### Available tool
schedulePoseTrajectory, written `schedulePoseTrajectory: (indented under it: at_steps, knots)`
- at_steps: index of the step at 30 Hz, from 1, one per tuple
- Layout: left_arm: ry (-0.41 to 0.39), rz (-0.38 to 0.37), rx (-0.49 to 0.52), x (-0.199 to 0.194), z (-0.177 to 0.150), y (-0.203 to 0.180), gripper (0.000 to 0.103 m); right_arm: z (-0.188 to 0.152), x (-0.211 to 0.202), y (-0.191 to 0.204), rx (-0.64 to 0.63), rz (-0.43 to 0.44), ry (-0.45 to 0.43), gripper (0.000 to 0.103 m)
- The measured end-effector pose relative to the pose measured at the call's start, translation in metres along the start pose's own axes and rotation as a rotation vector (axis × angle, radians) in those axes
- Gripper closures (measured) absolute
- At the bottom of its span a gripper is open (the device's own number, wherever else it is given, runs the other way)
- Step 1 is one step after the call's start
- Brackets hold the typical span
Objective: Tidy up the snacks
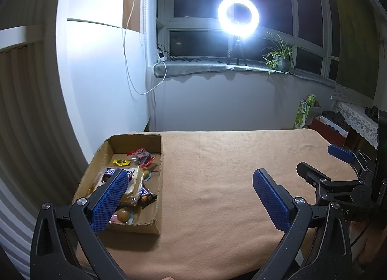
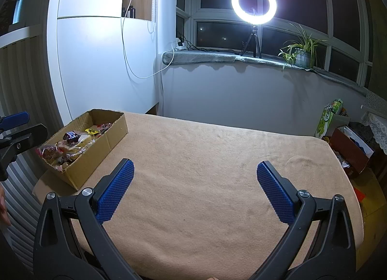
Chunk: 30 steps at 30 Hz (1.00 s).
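A shallow cardboard box [image 1: 101, 154] [image 2: 116, 130] stands at the table's left edge with several wrapped snacks [image 1: 131, 180] [image 2: 72, 142] piled in it: chocolate bars, a yellow packet, round candies. My left gripper [image 1: 191, 184] is open, and its left pad overlaps the box in the left wrist view with nothing between the fingers. My right gripper [image 2: 194, 174] is open over the bare tan cloth, to the right of the box. The right gripper also shows at the right edge of the left wrist view [image 1: 338, 156].
A tan cloth [image 2: 217, 159] covers the table. A ring light on a tripod [image 2: 252, 6] and a potted plant [image 2: 302, 52] stand on the windowsill behind. Boxes and bags [image 2: 348, 144] sit on the floor at the right. A white cabinet wall [image 2: 96, 62] is close on the left.
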<state>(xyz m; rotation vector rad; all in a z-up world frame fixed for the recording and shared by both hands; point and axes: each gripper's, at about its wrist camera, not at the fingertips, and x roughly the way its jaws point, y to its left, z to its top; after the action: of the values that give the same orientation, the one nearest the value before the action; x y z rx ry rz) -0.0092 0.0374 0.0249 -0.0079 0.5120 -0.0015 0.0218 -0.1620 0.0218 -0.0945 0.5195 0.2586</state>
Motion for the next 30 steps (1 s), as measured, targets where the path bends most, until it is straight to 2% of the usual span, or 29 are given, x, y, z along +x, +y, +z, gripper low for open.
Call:
schedulePoseTrajectory:
  at_steps: [9, 16, 20, 26, 30]
  knots:
    - [-0.001, -0.006, -0.003, 0.000, 0.000, 0.001, 0.001, 0.000, -0.001, -0.001, 0.002, -0.001, -0.004, 0.000]
    - [0.006, -0.099, -0.099, 0.001, -0.005, 0.001, 0.001, 0.002, -0.008, -0.007, 0.011, -0.015, -0.016, 0.000]
    - [0.006, -0.036, -0.085, 0.001, -0.004, -0.006, 0.001, 0.004, -0.013, -0.014, 0.022, -0.037, -0.023, 0.000]
    - [0.024, 0.017, -0.082, 0.002, -0.006, -0.015, 0.001, 0.005, -0.017, -0.024, 0.033, -0.050, -0.026, 0.000]
    - [0.018, 0.014, -0.062, 0.001, -0.010, -0.020, 0.001, 0.005, -0.017, -0.023, 0.031, -0.046, -0.022, 0.000]
